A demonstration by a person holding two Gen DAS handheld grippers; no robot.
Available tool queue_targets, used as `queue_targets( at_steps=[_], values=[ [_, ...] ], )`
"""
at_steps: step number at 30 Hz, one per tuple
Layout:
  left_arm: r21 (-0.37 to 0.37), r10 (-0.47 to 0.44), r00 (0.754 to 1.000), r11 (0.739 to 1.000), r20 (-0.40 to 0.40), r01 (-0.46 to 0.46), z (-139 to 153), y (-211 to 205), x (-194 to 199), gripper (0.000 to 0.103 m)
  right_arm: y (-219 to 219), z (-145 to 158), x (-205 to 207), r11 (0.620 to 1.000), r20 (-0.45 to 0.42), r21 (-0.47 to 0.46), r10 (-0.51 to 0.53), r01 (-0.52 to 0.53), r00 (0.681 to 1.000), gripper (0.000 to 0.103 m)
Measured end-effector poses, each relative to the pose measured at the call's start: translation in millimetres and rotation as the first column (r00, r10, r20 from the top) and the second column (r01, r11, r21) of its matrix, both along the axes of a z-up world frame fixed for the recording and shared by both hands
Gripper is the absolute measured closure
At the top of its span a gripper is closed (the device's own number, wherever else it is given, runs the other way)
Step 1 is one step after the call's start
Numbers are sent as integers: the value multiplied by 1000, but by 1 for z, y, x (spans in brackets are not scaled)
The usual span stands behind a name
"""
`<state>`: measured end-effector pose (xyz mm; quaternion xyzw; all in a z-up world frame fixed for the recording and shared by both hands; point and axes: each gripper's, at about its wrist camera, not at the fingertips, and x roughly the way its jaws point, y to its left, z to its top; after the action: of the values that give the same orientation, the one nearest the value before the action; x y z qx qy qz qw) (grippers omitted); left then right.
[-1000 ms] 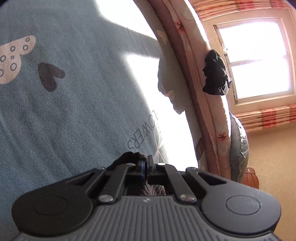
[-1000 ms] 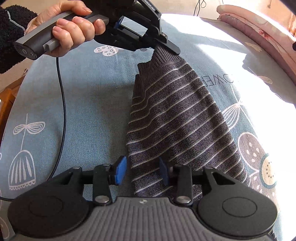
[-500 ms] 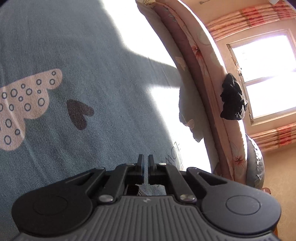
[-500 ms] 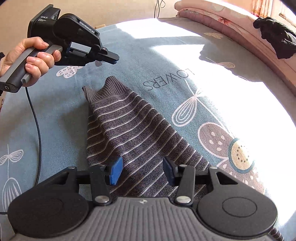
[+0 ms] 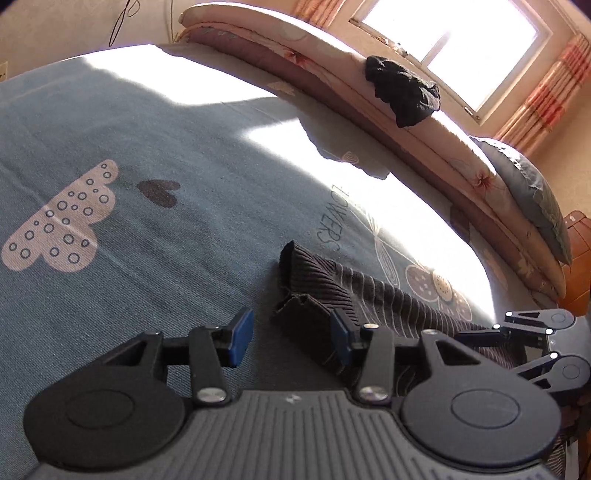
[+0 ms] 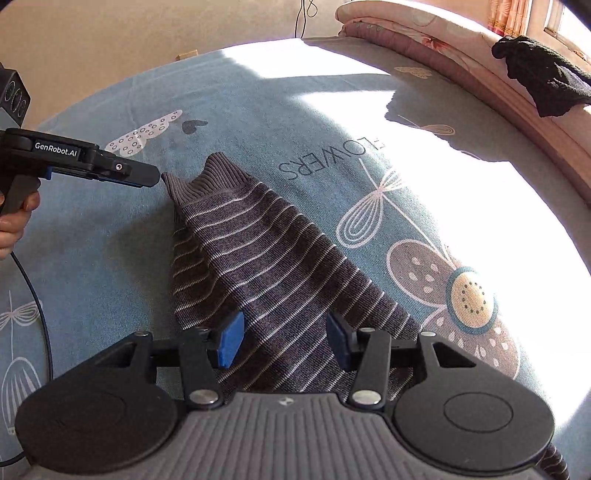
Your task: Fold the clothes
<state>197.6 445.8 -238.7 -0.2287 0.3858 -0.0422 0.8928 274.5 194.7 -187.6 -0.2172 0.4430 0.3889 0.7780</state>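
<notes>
Striped knit sleeve (image 6: 258, 251) lies folded on the bed (image 6: 110, 229), just freed by my left hand-held gripper (image 5: 291, 336), both hand-held grippers gaping empty.

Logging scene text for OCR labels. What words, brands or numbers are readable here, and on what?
"GenRobot.AI": white print on the side of the left gripper, right wrist view.
"FLOWERS": upside down on the blue bedsheet, right wrist view.
"OWERS": the same print in the left wrist view, first letter lost in glare.
Small logo on each gripper's grey housing: no readable letters.

bed sheet (image 5: 184, 122): blue, sunlit | window (image 5: 450, 40): bright | curtains (image 5: 546, 81): striped | wall (image 6: 147, 33): beige
</notes>
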Motion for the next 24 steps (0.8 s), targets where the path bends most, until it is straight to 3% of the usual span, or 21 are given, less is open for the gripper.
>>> queue_targets(
  at_steps=[3,8,10,11,12,13,18,21,24],
  values=[
    [46,-89,996,995,-2,89,-5,-13,7,58,2,2,-8,1000,2,-9,4,-4,1000,49],
    [95,-52,998,994,-29,54,-12,-18,19,58,11,3,-21,999,-1,-29,17,-17,1000,48],
    [113,-25,998,993,-58,32,-11,-23,21,64,15,4,-26,999,1,-37,29,-28,1000,48],
    [109,-20,997,994,-74,28,-11,-25,21,69,17,4,-28,999,2,-39,33,-33,999,48],
    [103,-16,996,994,-91,26,-11,-27,21,89,20,5,-30,998,5,-42,37,-37,999,48],
    [79,-2,995,997,-102,10,-12,-26,19,99,22,5,-32,998,7,-45,41,-40,999,48],
    [-18,79,990,997,-121,-81,-11,-10,-4,101,36,5,-41,994,42,-61,95,-92,995,48],
    [2,111,984,994,-141,-112,-12,-2,-21,101,45,5,-51,983,75,-77,172,-166,982,48],
    [-28,124,980,991,-155,-130,-12,8,-30,101,55,-1,-57,971,83,-98,227,-219,970,48]
  ],
)
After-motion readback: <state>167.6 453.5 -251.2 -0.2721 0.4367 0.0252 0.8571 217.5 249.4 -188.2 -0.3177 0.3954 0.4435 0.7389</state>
